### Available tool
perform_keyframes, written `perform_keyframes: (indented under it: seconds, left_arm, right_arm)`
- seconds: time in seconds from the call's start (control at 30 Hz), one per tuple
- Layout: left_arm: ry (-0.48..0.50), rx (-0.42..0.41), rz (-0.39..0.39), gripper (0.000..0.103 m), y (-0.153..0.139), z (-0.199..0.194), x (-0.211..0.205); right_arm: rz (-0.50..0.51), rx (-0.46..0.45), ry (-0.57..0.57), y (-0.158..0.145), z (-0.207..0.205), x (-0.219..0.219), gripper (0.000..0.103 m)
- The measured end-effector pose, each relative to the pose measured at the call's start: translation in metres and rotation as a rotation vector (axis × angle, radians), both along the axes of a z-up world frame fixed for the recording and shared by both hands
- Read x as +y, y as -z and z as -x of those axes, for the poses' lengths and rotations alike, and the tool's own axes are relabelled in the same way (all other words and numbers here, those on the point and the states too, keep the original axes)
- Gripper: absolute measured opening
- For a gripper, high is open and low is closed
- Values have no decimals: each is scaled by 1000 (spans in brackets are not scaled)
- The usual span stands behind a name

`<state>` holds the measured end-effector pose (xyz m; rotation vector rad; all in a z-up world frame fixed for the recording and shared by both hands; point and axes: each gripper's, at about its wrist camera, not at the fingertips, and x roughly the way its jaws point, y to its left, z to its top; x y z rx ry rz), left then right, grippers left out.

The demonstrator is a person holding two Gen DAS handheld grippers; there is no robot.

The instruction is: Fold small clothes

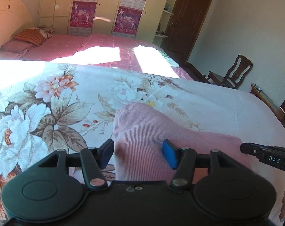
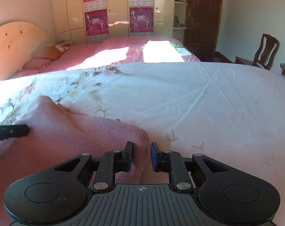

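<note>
A pink ribbed garment [image 1: 152,131] lies on the floral bedspread [image 1: 48,103]. My left gripper [image 1: 137,155] is open, its blue pads either side of a raised fold of the garment. In the right wrist view the garment [image 2: 67,141] spreads to the left, its right edge running between the pads of my right gripper [image 2: 141,157]. That gripper is open with a narrow gap. The tip of the right gripper shows at the right edge of the left wrist view [image 1: 264,154]. The left gripper's tip shows at the left of the right wrist view [image 2: 10,131].
A second bed with a pink cover [image 2: 123,50] and pillows [image 1: 29,36] stands behind. A wardrobe with posters [image 2: 114,9], a dark door [image 2: 202,15] and a wooden chair [image 2: 263,52] are at the back and right. Bright sun patches lie on both beds.
</note>
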<state>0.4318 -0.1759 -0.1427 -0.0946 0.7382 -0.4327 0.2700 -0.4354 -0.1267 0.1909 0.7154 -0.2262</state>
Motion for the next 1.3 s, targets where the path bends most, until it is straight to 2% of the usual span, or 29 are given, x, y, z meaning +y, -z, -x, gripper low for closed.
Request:
perform_keyframes:
  seconds: [0.07,0.13,0.17,0.27,0.33,0.4,0.47,0.57,0.63,0.73,0.77,0.83,0.87,1.0,1.03,1.07,1.1,1.17,1.3]
  left_arm:
    - [32,-16,-16,53,-4,-5,-9]
    - [43,28,-45,51,4,-16,-19]
    - [37,44,-49,53,9,-21,-21]
    - [11,89,-47,55,21,-30,-18]
    - [-10,108,-37,59,26,-34,-13]
    - [-40,140,-18,66,31,-39,-7]
    - [-58,159,2,66,32,-41,-4]
    - [-38,91,-17,57,16,-30,-12]
    - [-29,54,-11,57,9,-29,-15]
    - [-46,108,-33,57,16,-45,-23]
    - [-53,146,-47,57,23,-51,-24]
    - [-80,162,-55,59,29,-53,-21]
    - [-83,164,-49,59,27,-52,-20]
    - [-56,103,-86,57,13,-34,-17]
    - [-48,91,-90,57,10,-28,-15]
    - [-43,85,-90,58,7,-24,-14]
    - [-40,79,-92,58,3,-17,-13]
    - [-29,69,-90,58,-2,-5,-11]
    - [-3,37,-86,58,-14,24,-8]
  right_arm:
    - [-8,-34,-15,-10,-10,3,18]
    - [-33,-23,-56,-13,-27,10,18]
    - [-30,-18,-80,-12,-36,15,18]
    - [-21,32,-163,-1,-58,36,18]
    - [27,81,-189,19,-69,43,18]
    - [93,67,-176,31,-72,42,18]
    - [78,55,-126,35,-77,32,18]
    - [62,74,-100,32,-83,27,18]
    - [40,44,-106,20,-78,28,18]
    - [-7,5,-124,8,-71,36,18]
    - [-8,17,-136,10,-71,40,18]
    - [60,96,-132,26,-77,45,18]
    - [53,82,-129,28,-74,43,18]
    - [3,47,-87,14,-58,36,19]
    - [-8,38,-95,10,-51,37,20]
    - [-11,32,-108,6,-45,39,26]
    - [-4,23,-116,3,-38,43,39]
    - [0,5,-125,-2,-26,49,54]
    - [1,-13,-135,-6,-3,64,54]
